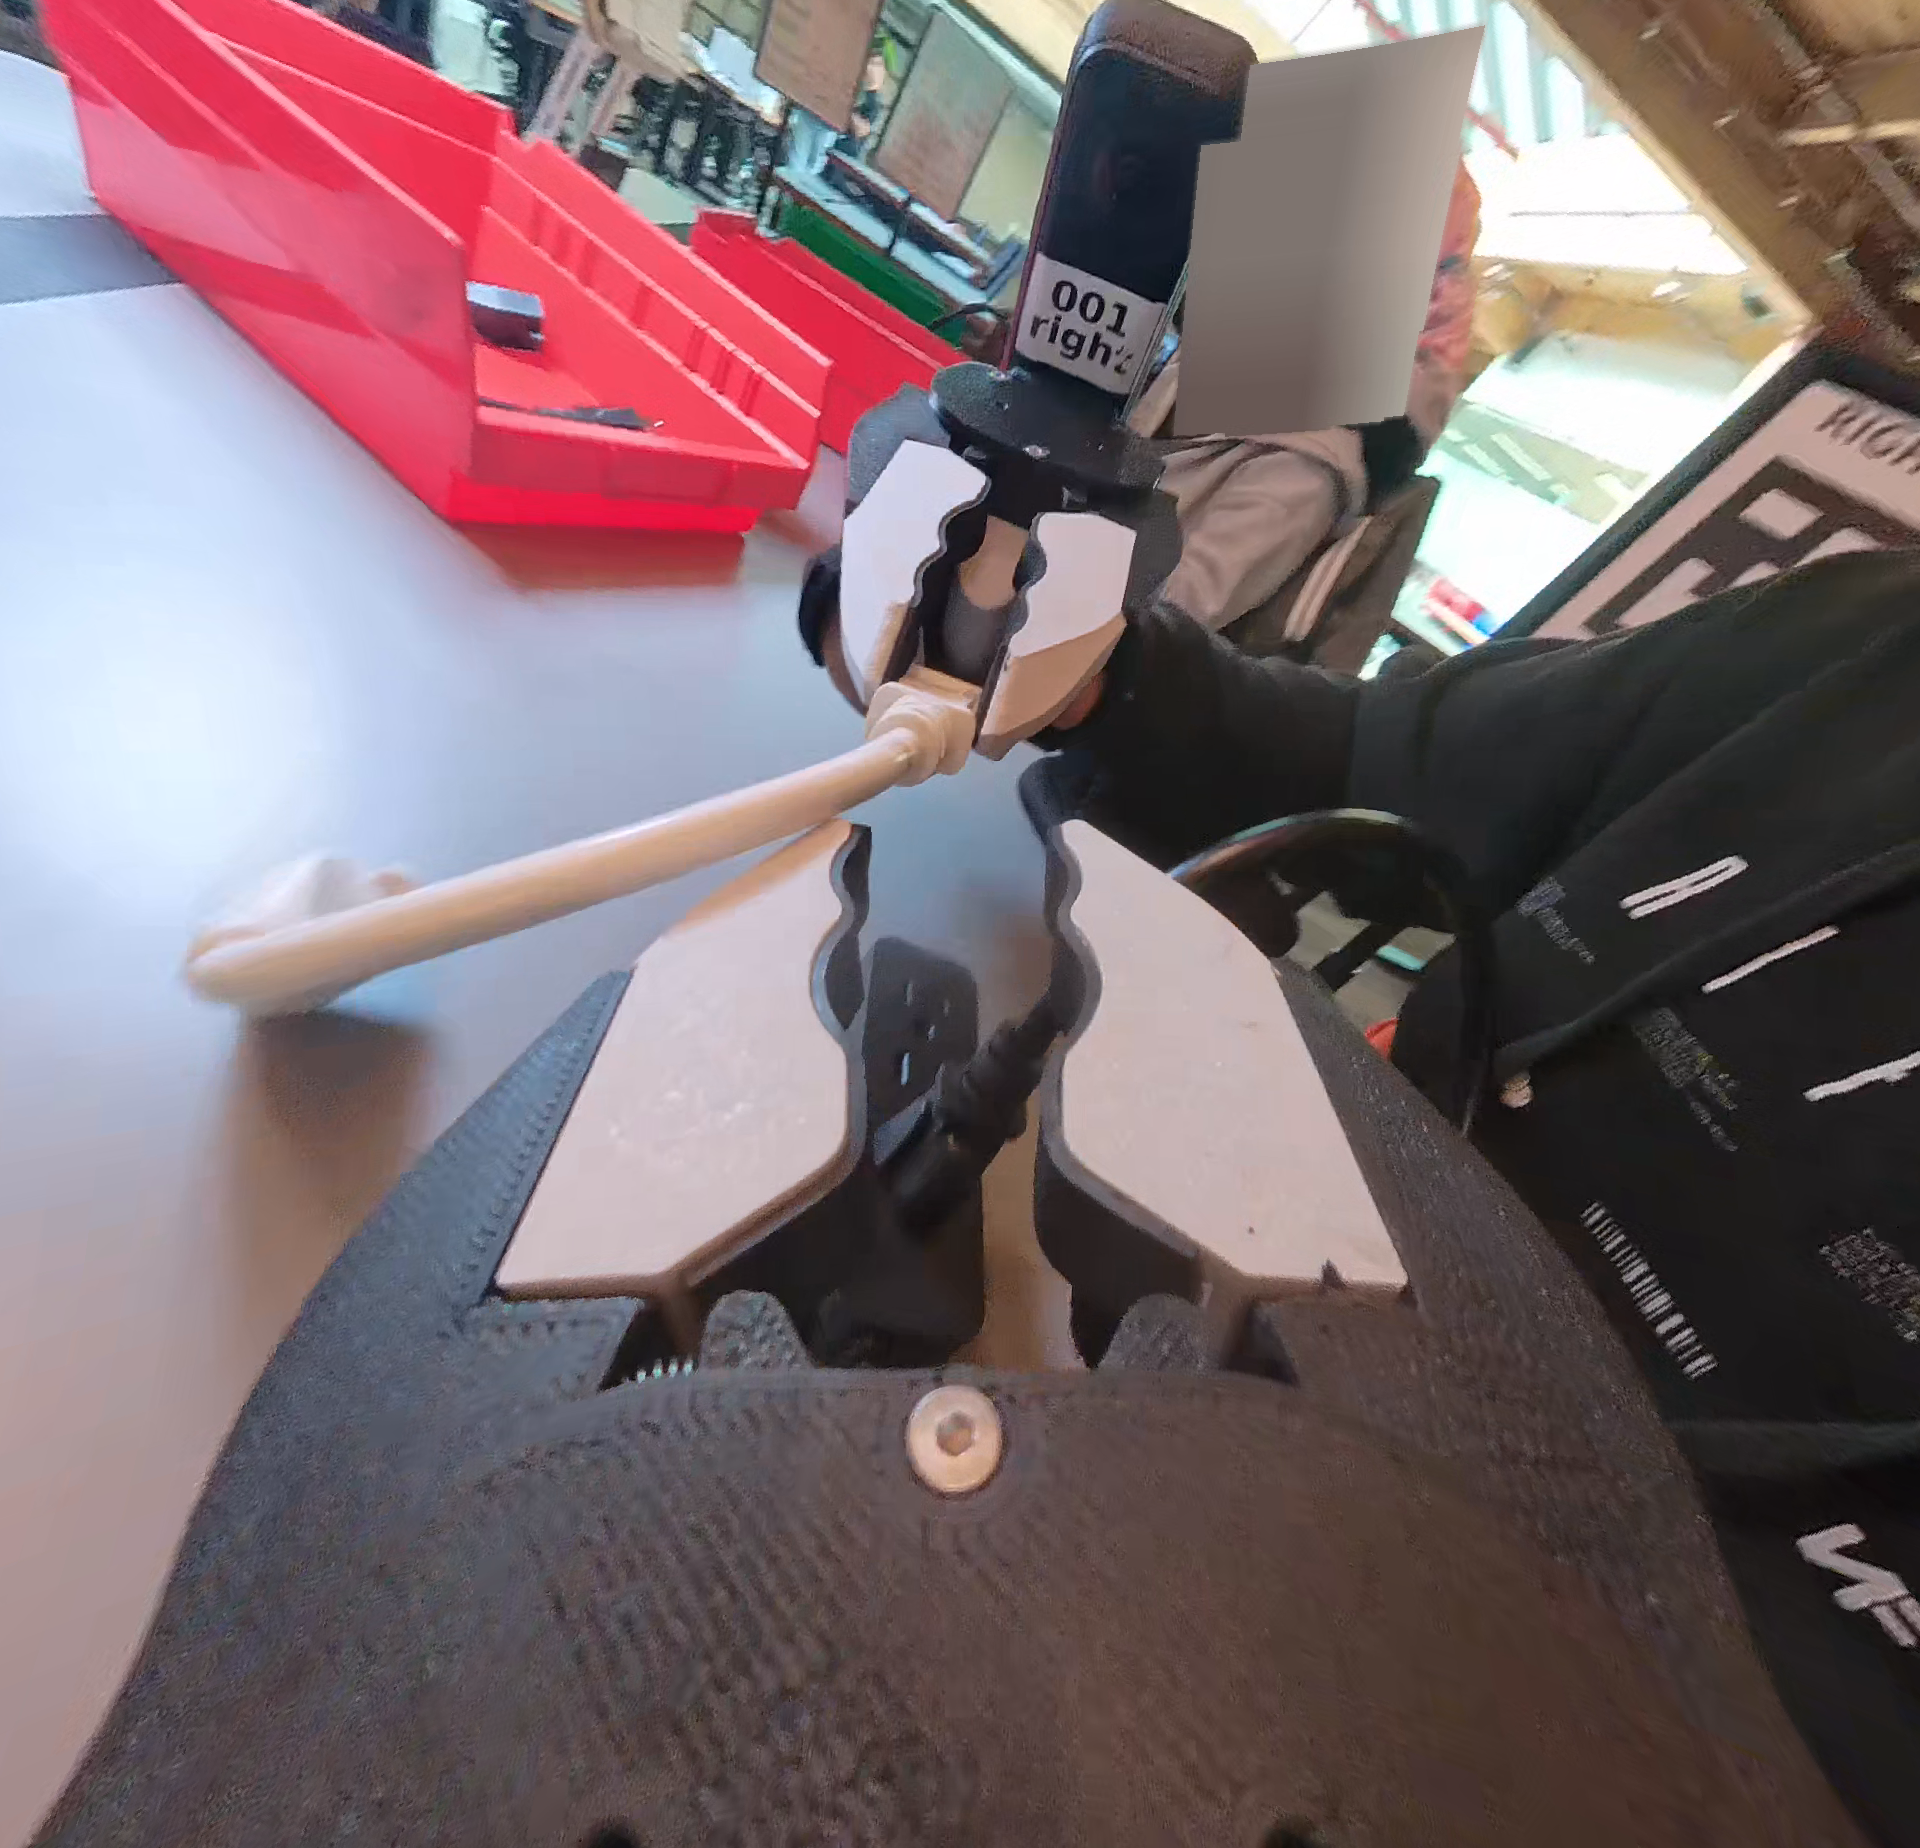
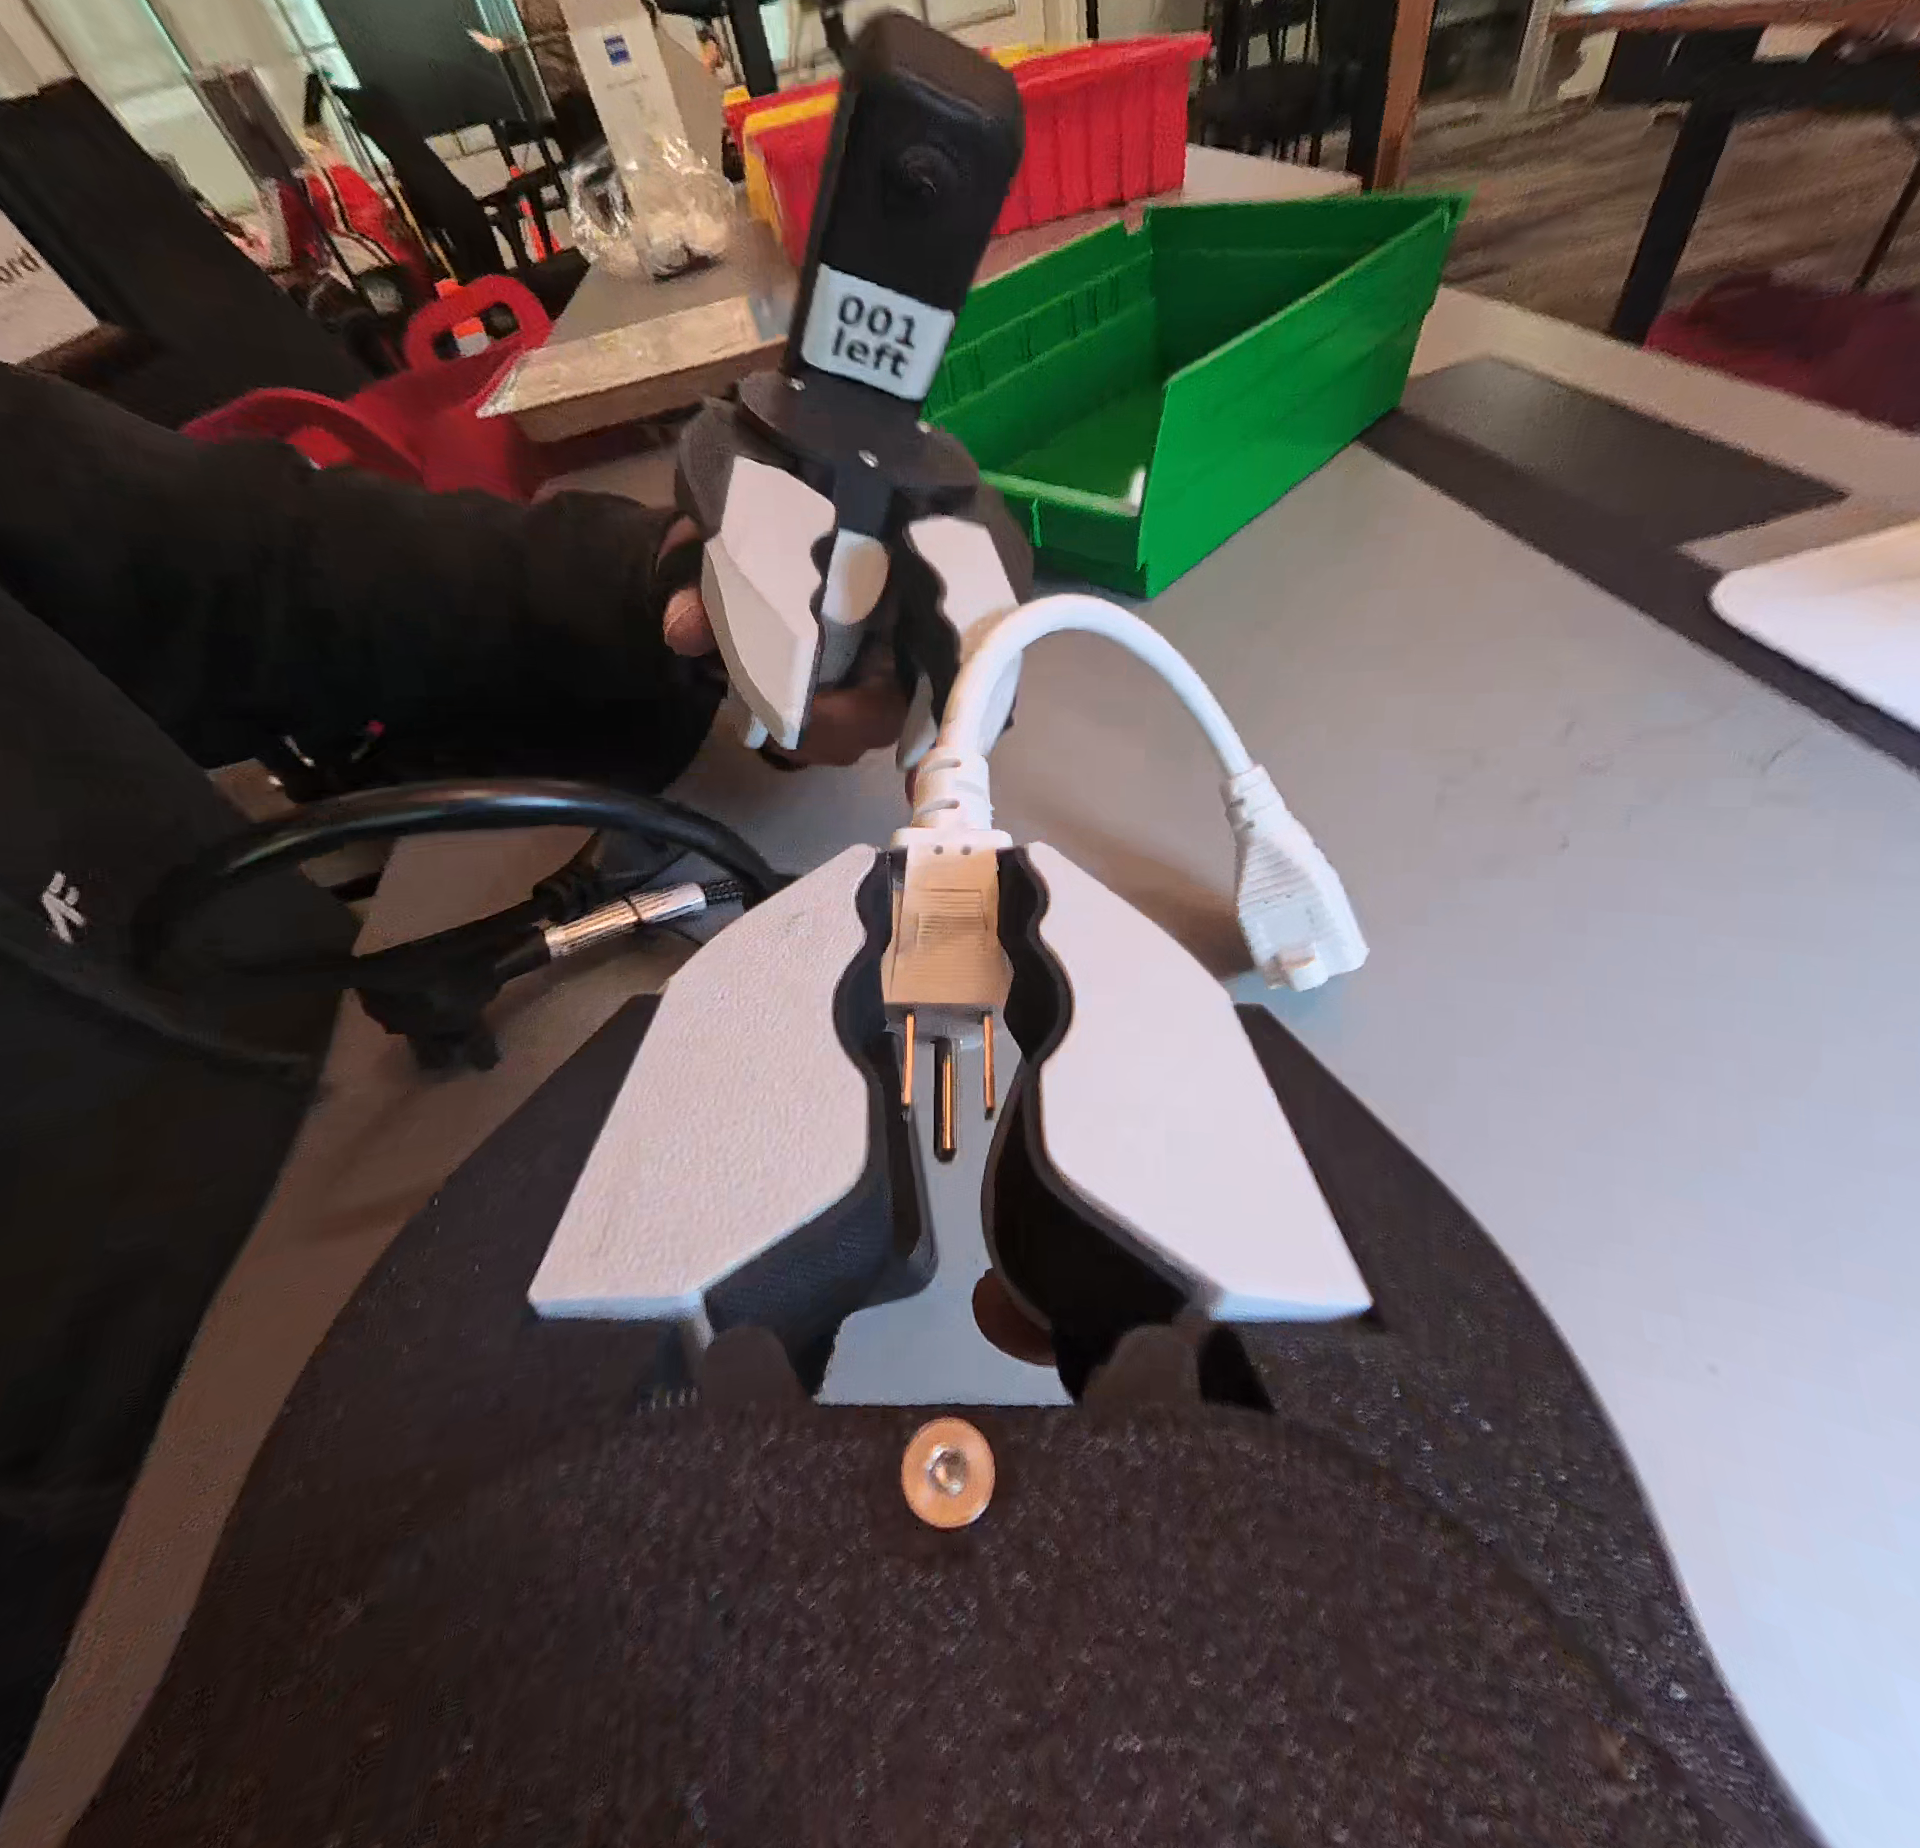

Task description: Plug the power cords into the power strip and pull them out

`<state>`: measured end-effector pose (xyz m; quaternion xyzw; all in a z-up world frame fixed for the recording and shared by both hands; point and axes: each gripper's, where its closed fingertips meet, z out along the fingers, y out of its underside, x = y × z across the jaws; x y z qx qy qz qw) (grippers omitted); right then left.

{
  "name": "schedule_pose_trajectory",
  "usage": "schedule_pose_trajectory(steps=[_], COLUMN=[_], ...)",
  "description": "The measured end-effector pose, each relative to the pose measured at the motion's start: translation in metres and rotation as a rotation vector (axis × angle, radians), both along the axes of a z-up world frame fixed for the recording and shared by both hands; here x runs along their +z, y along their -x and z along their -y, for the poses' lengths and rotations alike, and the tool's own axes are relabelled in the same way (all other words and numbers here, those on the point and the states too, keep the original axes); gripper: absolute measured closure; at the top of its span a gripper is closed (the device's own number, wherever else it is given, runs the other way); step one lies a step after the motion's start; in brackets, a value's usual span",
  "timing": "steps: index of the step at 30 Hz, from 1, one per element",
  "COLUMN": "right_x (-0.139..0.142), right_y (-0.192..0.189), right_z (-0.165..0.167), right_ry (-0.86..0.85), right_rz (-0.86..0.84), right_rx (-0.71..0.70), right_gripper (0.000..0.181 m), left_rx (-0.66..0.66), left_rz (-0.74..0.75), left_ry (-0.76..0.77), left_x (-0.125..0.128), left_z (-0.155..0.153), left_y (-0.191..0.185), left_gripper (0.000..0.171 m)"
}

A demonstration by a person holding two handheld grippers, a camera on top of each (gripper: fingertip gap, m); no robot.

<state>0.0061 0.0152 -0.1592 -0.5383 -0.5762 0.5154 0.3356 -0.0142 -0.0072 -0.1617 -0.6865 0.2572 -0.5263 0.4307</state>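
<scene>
Right jaws clenched on white plug (image 2: 943,931), prongs pointing back | left jaws released above power strip (image 1: 920,1045)

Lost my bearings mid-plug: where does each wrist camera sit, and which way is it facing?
Left wrist view: rides the left gripper, looks across the table toward the right gripper and red bins; right sleeve shows.
Right wrist view: rides the right gripper, faces the left gripper and green bin; jaws clamp the white plug; left sleeve and left hand show.
Shared: the white cord, the table, each other's gripper.
</scene>
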Motion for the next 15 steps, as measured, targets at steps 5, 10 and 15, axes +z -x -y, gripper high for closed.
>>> schedule_pose_trajectory(steps=[5,10,15], right_x=[0.010,-0.010,-0.022], right_y=[0.006,0.019,0.025], right_z=[0.001,0.011,0.007], right_ry=[-0.060,-0.351,-0.470], right_rz=[-0.038,0.032,0.137], right_rx=[0.010,0.010,0.012], right_gripper=[0.160,0.160,0.156], left_rx=[0.059,0.141,0.159], left_rz=[0.218,0.285,-0.060], left_ry=[0.070,0.048,-0.214], left_x=[0.025,0.032,0.032], left_z=[-0.021,-0.024,-0.014], left_y=[0.002,0.011,-0.003], left_gripper=[0.135,0.162,0.165])
